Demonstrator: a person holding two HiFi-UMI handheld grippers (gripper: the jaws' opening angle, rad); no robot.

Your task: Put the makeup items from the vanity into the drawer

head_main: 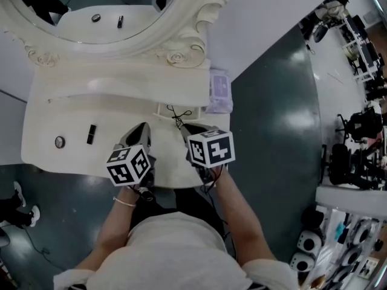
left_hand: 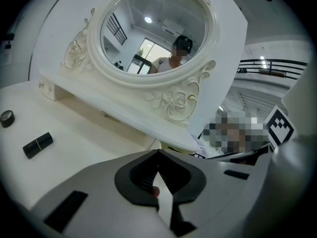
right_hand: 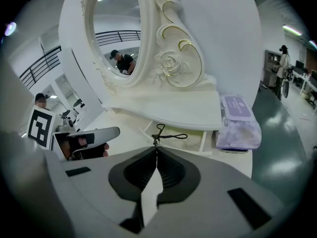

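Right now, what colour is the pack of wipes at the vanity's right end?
Pale purple. The pack of wipes shows best in the right gripper view.

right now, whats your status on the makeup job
Left gripper shut, seemingly empty. Right gripper shut on eyelash curler at open drawer. Black tube, round pot on vanity top. Nothing blocking.

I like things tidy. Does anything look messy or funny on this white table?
Nothing is spilled or broken. The small drawer stands open, with a black eyelash curler over it at the right gripper's tips. A lipstick and a little pot lie loose on the left.
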